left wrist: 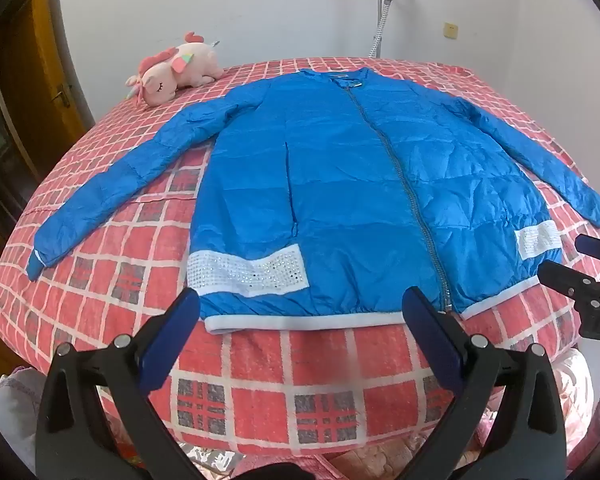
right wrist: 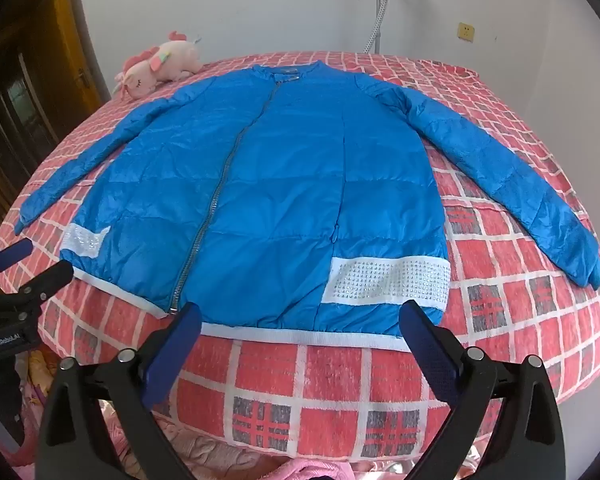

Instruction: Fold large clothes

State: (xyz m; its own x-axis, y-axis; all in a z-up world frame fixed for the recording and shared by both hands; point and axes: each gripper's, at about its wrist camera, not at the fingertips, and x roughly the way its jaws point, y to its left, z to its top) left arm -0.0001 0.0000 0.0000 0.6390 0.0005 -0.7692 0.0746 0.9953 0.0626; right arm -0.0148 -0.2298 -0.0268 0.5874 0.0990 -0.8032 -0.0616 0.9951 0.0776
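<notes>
I see the blue quilted zip jacket (left wrist: 340,184) spread flat, front up, sleeves out, on the red checked bed cover (left wrist: 300,380). My left gripper (left wrist: 300,316) and right gripper (right wrist: 300,320) hover at its white hem, jaws apart, empty. Pink plush unicorn (left wrist: 176,70) lies near the collar.

Only two bits of lettering show up here. In the right wrist view, the left hand-held gripper (right wrist: 40,264) sits at the left edge, and its black body carries white print reading "GenRobot.AI", a touch soft at the end but legible. In the left wrist view, the right hand-held gripper (left wrist: 580,260) pokes in at the right edge, and its black body shows white letters "DA", cut off by the frame so the rest cannot be read. A small tag at the blue jacket (right wrist: 260,184) collar is too tiny to read.
</notes>
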